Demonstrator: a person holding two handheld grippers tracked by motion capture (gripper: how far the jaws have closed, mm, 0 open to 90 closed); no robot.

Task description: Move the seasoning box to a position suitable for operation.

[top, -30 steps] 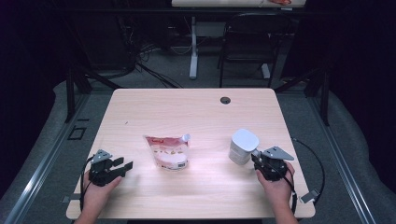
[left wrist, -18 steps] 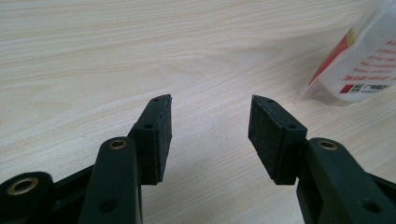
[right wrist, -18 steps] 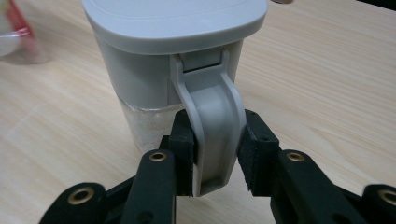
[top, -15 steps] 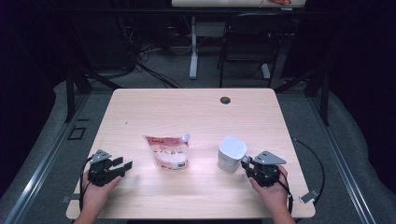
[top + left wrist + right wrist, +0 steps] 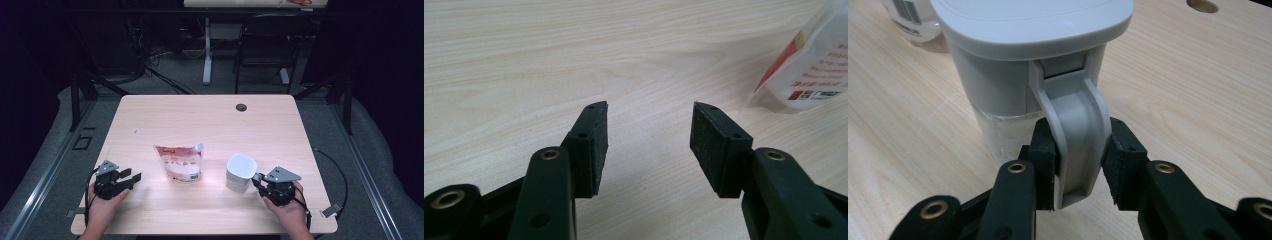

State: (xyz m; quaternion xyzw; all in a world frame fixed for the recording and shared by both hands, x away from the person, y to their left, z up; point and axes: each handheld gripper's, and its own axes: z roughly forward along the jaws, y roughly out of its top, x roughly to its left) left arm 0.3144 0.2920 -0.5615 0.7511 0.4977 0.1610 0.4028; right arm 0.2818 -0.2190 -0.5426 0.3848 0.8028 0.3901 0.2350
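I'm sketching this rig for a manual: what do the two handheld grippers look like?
Both are black. The left gripper has two jaws faced with flat, dark, rough pads and brass-coloured pivot rivets. The right gripper carries a grey three-cornered plate on top and trails a black cable. The forearms appear bare, with no sleeves in sight.

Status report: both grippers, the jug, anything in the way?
Right gripper clamped on jug handle. Left gripper open, empty. Pouch lies beside jug, apart.

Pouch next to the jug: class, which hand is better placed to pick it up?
Probably the left: the left gripper is open and empty, with the pouch just ahead. The right gripper is clamped on the jug's handle.
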